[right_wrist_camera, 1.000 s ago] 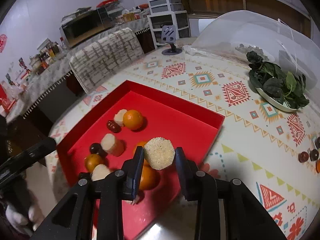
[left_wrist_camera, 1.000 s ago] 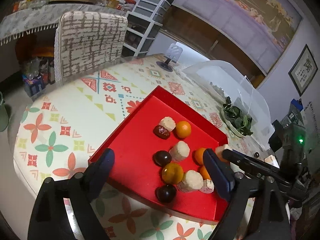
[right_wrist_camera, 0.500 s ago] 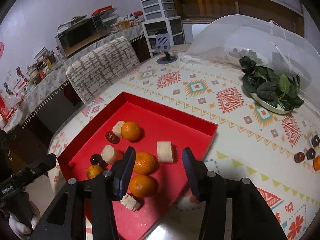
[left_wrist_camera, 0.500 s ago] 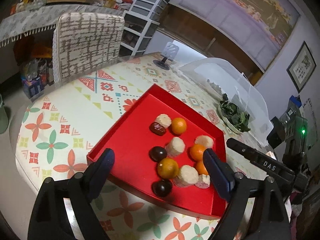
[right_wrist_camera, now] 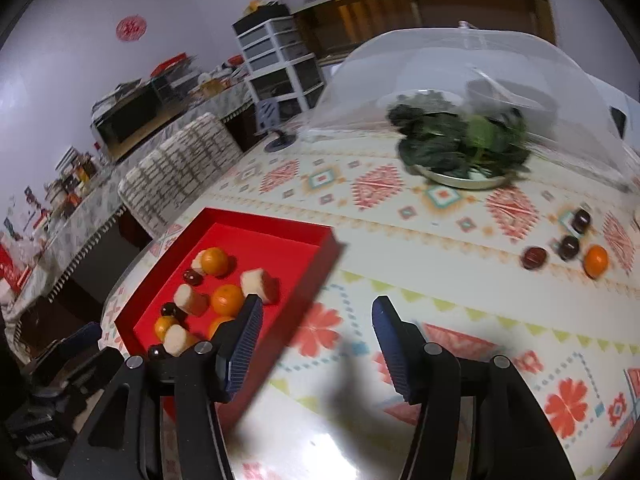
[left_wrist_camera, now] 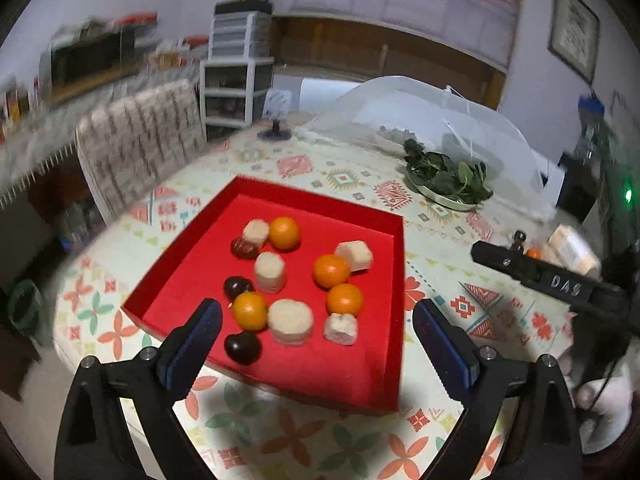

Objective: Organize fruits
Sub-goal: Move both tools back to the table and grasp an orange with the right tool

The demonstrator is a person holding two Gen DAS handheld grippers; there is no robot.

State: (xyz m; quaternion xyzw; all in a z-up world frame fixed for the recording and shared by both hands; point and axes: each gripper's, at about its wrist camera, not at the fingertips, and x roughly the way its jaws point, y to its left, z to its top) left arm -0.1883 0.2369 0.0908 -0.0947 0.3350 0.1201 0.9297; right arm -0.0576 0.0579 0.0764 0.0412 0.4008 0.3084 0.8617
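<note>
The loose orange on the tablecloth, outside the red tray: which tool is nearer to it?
Right. The right tool hangs over the cloth facing the orange; the left tool hangs over the red tray.

walls: pale | drawer unit | patterned chair | framed picture

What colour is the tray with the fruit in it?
The tray is bright red all over, seen best in the left wrist view.
</note>
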